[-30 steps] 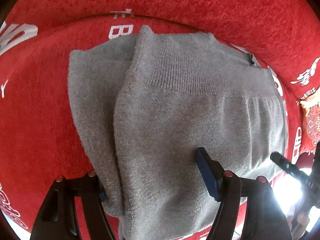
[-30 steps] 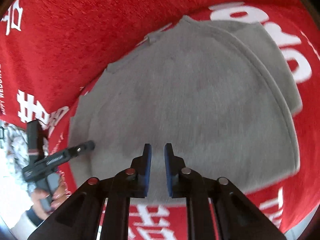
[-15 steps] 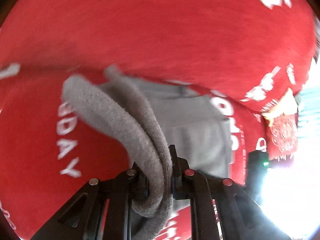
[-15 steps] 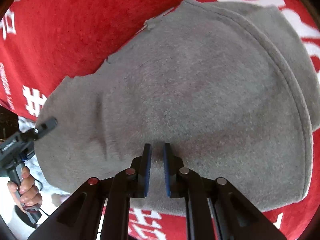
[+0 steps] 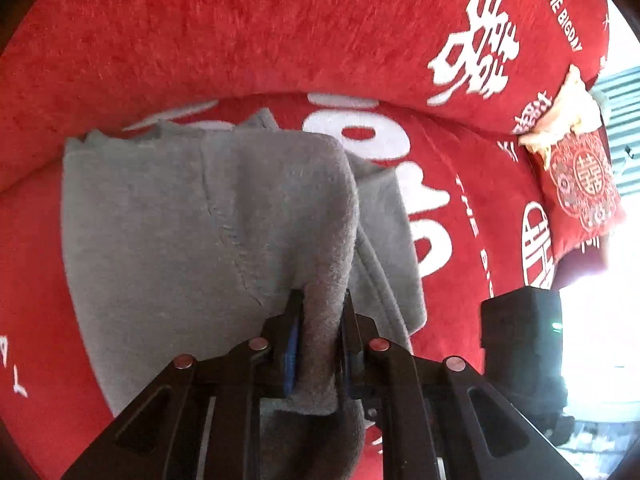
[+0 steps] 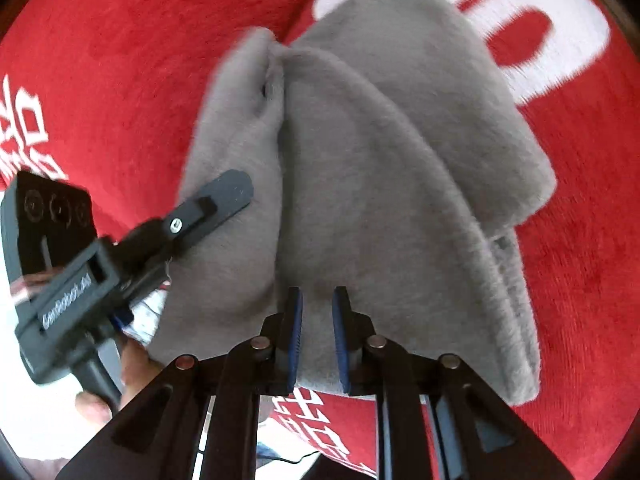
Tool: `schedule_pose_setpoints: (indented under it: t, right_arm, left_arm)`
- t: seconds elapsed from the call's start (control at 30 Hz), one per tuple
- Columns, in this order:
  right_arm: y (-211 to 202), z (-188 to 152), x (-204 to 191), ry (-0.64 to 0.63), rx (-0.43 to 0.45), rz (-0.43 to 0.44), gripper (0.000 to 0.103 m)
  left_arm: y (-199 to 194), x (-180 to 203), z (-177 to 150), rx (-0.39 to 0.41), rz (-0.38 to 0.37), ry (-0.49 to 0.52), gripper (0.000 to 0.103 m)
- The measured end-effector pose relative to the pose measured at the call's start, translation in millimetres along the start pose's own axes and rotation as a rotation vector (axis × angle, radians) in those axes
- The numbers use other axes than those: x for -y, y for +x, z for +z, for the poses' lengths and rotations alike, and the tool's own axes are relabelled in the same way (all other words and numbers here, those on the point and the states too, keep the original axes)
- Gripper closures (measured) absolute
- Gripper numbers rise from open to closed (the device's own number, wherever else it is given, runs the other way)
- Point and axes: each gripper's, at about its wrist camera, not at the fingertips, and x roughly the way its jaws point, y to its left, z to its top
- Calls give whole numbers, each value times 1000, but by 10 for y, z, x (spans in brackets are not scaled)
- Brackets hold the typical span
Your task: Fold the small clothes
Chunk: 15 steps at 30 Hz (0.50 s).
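The left tongs (image 5: 318,344) pinch a bunched edge of the grey garment (image 5: 172,232), lifted over the rest on the red cover (image 5: 280,32). The right tongs (image 6: 317,344) hover narrow, gripping nothing. Carry the edge across level, release once edges align.

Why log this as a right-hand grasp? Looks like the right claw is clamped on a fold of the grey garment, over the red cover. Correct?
Wrong side. The left claw is clamped on a fold of the grey garment, as the left wrist view shows. The right claw has a gap between its pads with no fabric pinched. The red cover part is right.
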Motion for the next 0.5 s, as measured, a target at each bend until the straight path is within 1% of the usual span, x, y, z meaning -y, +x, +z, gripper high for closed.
schedule_pose_setpoints:
  t: [0.03, 0.07, 0.1, 0.13, 0.17, 0.2, 0.23, 0.27, 0.3, 0.37, 0.4, 0.43, 0.5]
  right_arm:
    - [2, 18, 33, 23, 6, 34, 73]
    - [-13, 34, 67, 51, 17, 75, 66]
    - [-27, 46, 86, 71, 28, 108, 52]
    - [-49, 67, 110, 102, 46, 145, 47]
    - [-68, 93, 136, 132, 59, 174, 46]
    - [-79, 119, 159, 157, 68, 202, 43]
    - [-86, 147, 185, 185, 77, 239, 39]
    - [-88, 180, 213, 214, 87, 281, 35]
    - [-84, 209, 226, 231, 90, 308, 29]
    - [2, 298, 218, 253, 88, 356, 28]
    - [29, 348, 190, 255, 79, 369, 28]
    - [-47, 376, 175, 248, 68, 365, 28]
    - [-16, 492, 84, 208, 30, 308, 28]
  left_arm:
    - [-77, 26, -21, 19, 1, 4, 86]
    - [-189, 52, -44, 33, 0, 9, 86]
    - [-286, 51, -62, 40, 5, 13, 73]
    - [-378, 63, -70, 53, 12, 18, 37]
    - [-517, 67, -99, 89, 39, 22, 20]
    - [-680, 62, -142, 154, 70, 27, 8]
    - [-790, 22, -154, 188, 79, 34, 8]
    - [-863, -11, -169, 198, 83, 43, 8]
    - [-925, -77, -191, 201, 117, 39, 8]
    - [-974, -286, -232, 203, 192, 7, 8]
    - [-957, -422, -247, 190, 228, -20, 8]
    - [-939, -540, -257, 175, 254, -48, 8]
    - [-875, -853, -328, 150, 299, -136, 8]
